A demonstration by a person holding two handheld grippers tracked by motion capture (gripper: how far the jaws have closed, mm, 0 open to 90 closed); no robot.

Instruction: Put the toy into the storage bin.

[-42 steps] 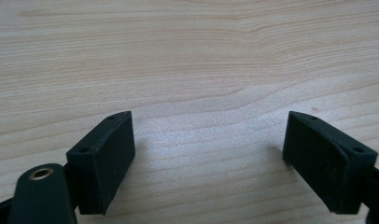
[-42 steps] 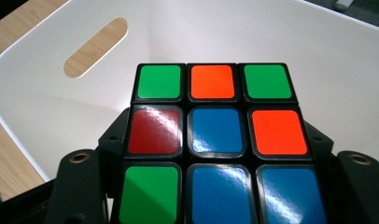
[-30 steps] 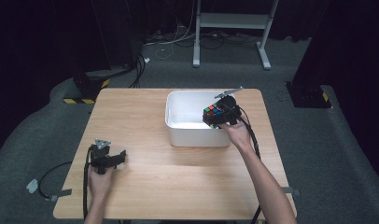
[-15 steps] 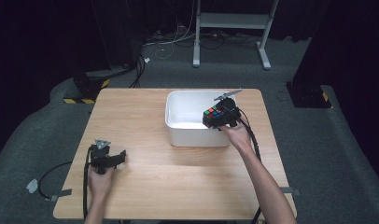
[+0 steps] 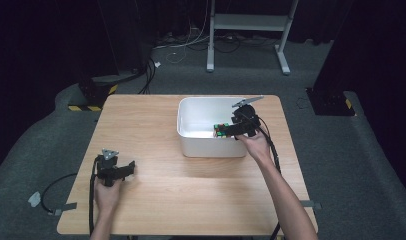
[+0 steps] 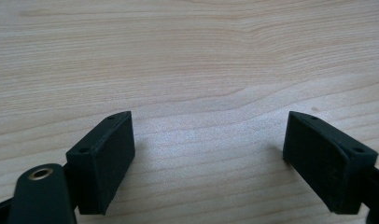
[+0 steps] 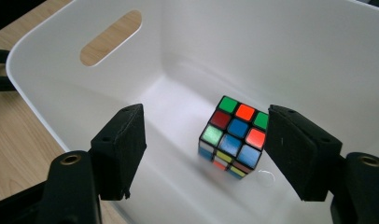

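Dark room, grey carpet, cables and a white stand's legs on the floor beyond a light wooden table point(image 5: 156, 125).

Left side: left hand point(image 5: 107, 192) comes in from the near edge, forearm short and straight, and rests on the tabletop near the near-left corner. It holds the left gripper point(image 5: 128, 167) low over the wood, jaws pointing right across the table, grey plate on top, cable trailing off the near-left edge to the floor. Left gripper view: jaws wide apart, bare wood grain between them, nothing held.

Right side: right arm stretches from the near edge far up the table, hand point(image 5: 254, 145) at the near-right corner of the white bin point(image 5: 191, 145), which sits far-centre-right. Right gripper point(image 5: 222, 131) is tipped over the bin's rim, pointing left into it.

High view gives only a small patch of coloured squares at the jaw tips. Right gripper view settles it: Rubik's cube point(image 7: 234, 137) sits on the bin floor, tilted a bit, close to one jaw but clear of both pads. Jaws have just been opening, and are now parted wider than the cube, gripping nothing. That view also shows the bin's oval handle slot point(image 7: 111, 37) with wood visible through it.
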